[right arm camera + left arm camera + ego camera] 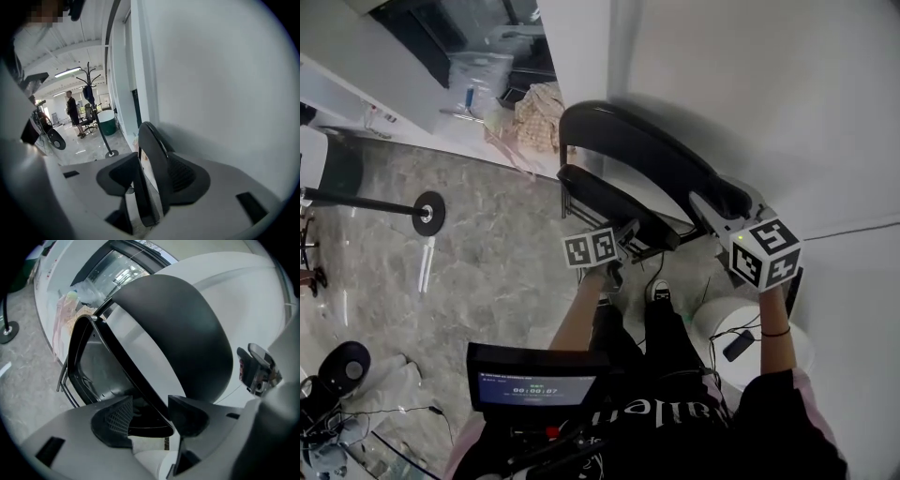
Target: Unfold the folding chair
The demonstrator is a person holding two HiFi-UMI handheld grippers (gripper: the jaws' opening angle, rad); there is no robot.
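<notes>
The black folding chair stands against a white wall, its curved backrest [647, 155] above the tilted seat [609, 202]. My left gripper [623, 234] is at the seat's near edge. In the left gripper view the left gripper [150, 416] stands open, and the seat's thin rim [136, 376] runs between the jaws, close to the right one. My right gripper [712, 211] is at the backrest's right end. In the right gripper view the right gripper [154, 180] is open around the backrest's edge [152, 145], which sits close to the right pad [185, 176].
A coat stand's round base [428, 213] and pole lie left on the marble floor. Bags and cloth [534, 117] sit behind the chair. A white round stool [727, 323] with cables stands by my right leg. Far off, a person [72, 112] stands near a green bin [107, 123].
</notes>
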